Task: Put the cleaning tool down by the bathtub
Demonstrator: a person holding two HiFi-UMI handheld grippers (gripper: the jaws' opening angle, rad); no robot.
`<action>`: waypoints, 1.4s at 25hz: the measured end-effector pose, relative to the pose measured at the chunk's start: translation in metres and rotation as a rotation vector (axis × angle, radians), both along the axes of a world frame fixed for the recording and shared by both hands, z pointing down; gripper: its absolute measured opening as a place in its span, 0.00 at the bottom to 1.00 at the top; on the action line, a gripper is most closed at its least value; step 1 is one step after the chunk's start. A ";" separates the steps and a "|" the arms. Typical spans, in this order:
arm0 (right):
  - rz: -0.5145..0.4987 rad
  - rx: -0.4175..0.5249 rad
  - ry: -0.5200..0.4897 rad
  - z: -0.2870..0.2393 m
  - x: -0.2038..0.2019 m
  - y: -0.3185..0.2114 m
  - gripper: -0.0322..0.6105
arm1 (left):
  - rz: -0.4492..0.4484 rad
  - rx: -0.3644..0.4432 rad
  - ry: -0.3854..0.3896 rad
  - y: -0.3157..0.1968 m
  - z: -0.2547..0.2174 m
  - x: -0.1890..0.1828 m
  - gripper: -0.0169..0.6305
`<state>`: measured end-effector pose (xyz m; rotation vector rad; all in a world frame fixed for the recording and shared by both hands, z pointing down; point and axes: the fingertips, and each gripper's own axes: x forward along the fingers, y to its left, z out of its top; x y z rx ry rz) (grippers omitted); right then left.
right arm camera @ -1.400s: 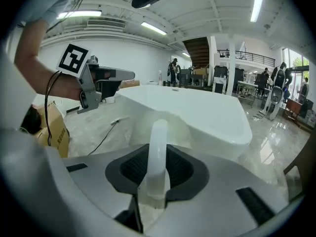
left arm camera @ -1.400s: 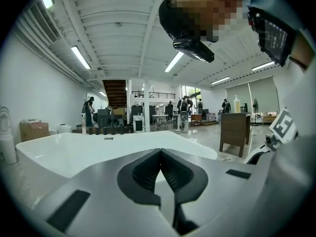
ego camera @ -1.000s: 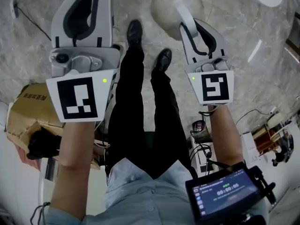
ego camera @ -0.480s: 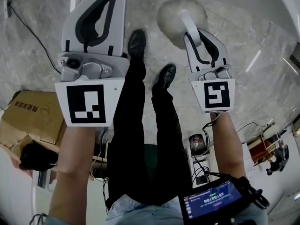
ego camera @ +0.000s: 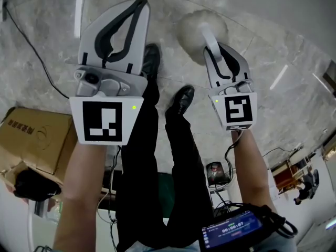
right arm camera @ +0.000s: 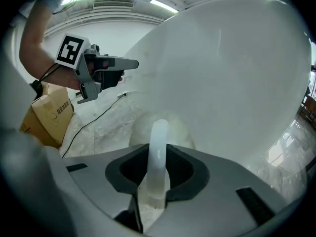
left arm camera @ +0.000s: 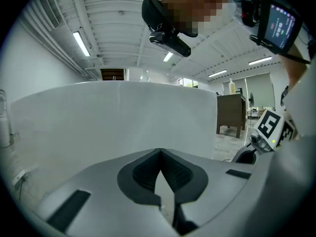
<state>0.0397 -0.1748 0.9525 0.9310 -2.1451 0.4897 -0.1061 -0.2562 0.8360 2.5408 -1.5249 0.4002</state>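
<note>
My right gripper point(ego camera: 215, 49) is clenched on the white plastic handle of the fluffy, round-headed cleaning tool point(ego camera: 201, 24). Its pale head sits low over the grey marble floor point(ego camera: 47, 51), just beside the white bathtub point(right arm camera: 237, 73) wall. My left gripper point(ego camera: 138, 3) is closed on nothing.

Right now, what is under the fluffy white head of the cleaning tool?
Grey marbled floor shows around the cleaning tool's fluffy white head; the white bathtub wall rises behind it. The patch beneath is covered, so contact cannot be told.
</note>
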 end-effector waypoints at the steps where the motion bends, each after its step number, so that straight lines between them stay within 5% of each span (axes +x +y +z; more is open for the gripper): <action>1: 0.002 -0.012 0.005 0.007 0.002 0.000 0.21 | 0.001 -0.004 -0.004 0.001 0.006 0.002 0.05; 35: -0.105 -0.073 0.071 0.129 -0.012 -0.010 0.22 | 0.055 -0.045 -0.050 0.002 0.088 0.000 0.05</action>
